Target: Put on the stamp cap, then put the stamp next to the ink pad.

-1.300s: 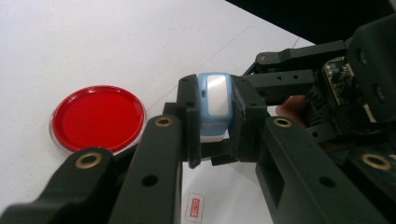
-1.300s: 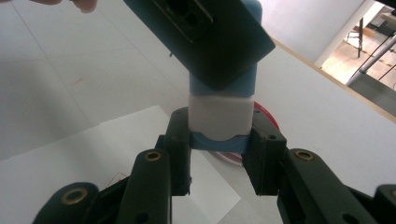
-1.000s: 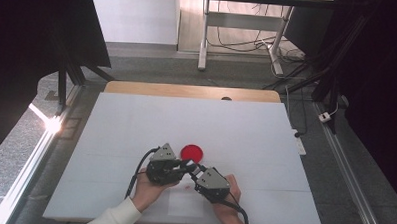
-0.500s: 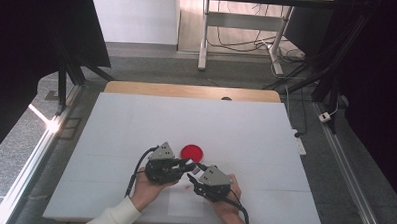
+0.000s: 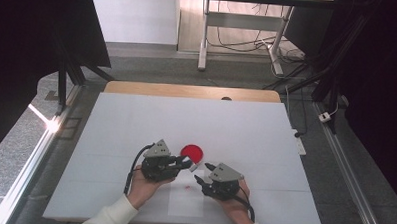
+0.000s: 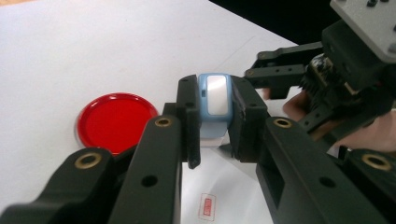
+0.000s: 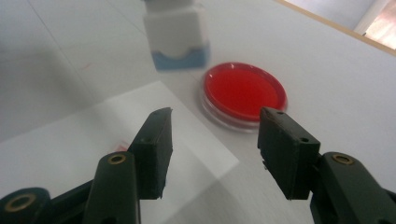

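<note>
Blue-and-white, the small stamp-like block sits clamped between the jaws of your left tool, held up off the tabletop w/ its pale face toward the left gripper view's camera; in the right gripper view you see it hanging just behind the red dish. Your right tool is released, jaws spread wide w/ nothing between them, hovering low over the white paper sheet and aimed at the block and dish. Red round dish lies flat on the tabletop just beyond both tools, near the left one's tip; can't tell if it's an ink pad or a lidded dish. Progress, as I judge it: the pickup is done, and a small red mark on the sheet btwn your hands suggests at least one print is already down, though it's too small to read. Left to do, prob.: either a handover to the open right tool or another press onto dish or paper; can't say which. Surface is a plain white board over a wooden top, strip of wood showing at the far edge. Room beyond: grey floor, a desk frame w/ loose cables, dark frames and curtains at both sides.
</note>
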`<state>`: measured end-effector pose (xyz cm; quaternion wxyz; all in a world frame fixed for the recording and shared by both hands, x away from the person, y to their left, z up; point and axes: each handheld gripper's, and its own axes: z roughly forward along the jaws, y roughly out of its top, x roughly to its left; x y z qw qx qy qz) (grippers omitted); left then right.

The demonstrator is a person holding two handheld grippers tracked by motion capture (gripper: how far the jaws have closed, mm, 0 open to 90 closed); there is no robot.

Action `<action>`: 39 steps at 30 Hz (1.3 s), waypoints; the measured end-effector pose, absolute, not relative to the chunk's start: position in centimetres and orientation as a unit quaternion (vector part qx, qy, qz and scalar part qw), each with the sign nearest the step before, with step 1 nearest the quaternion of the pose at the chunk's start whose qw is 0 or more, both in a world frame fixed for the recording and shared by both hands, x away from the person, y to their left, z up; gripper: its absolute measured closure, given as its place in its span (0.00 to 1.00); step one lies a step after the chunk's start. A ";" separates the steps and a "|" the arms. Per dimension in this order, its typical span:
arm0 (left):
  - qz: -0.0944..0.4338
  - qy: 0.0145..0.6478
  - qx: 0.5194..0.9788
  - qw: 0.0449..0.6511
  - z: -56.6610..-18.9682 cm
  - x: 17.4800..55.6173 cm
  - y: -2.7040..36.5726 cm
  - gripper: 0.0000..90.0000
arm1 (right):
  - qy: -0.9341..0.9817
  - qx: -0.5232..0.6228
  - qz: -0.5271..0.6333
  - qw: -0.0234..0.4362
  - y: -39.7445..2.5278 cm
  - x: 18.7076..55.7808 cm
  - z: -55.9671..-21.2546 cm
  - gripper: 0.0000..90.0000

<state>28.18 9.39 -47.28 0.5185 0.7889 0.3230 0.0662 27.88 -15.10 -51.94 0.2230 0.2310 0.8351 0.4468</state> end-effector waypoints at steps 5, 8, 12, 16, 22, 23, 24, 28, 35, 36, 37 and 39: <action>0.068 0.323 0.788 0.519 -47.2 28.2 9.7 0.84 | 0.832 0.243 0.448 0.221 -17.7 28.1 -51.6 0.49; 0.071 0.320 0.790 0.518 -47.0 28.1 9.9 0.84 | 0.827 0.254 0.451 0.219 -19.5 28.2 -51.5 0.49; 0.072 0.319 0.789 0.520 -46.8 28.2 10.2 0.85 | 0.820 0.258 0.460 0.222 -21.6 28.1 -51.2 0.50; 0.083 0.316 0.790 0.519 -46.4 28.2 10.7 0.84 | 0.819 0.262 0.458 0.225 -23.3 28.0 -51.0 0.50; 0.097 0.313 0.791 0.517 -45.8 28.4 11.8 0.84 | 0.817 0.277 0.449 0.233 -26.3 28.0 -51.0 0.50; 0.098 0.314 0.790 0.517 -45.6 28.5 12.0 0.84 | 0.814 0.281 0.451 0.234 -26.7 28.0 -51.0 0.50; 0.100 0.315 0.790 0.517 -45.6 28.5 12.2 0.84 | 0.812 0.284 0.450 0.237 -27.2 28.0 -50.9 0.50; 0.110 0.324 0.788 0.513 -45.6 28.7 12.8 0.84 | 0.809 0.291 0.448 0.245 -28.2 28.1 -50.9 0.50; 0.119 0.333 0.789 0.502 -45.9 29.4 13.4 0.84 | 0.811 0.290 0.444 0.248 -28.4 28.4 -51.0 0.50; 0.122 0.333 0.790 0.500 -45.9 29.5 13.5 0.84 | 0.810 0.290 0.446 0.246 -28.4 28.5 -51.0 0.50; 0.123 0.335 0.789 0.500 -46.0 29.6 13.6 0.84 | 0.811 0.290 0.445 0.246 -28.4 28.5 -51.1 0.50; 0.124 0.339 0.788 0.499 -46.1 29.8 13.9 0.84 | 0.812 0.292 0.442 0.246 -28.5 28.5 -51.2 0.50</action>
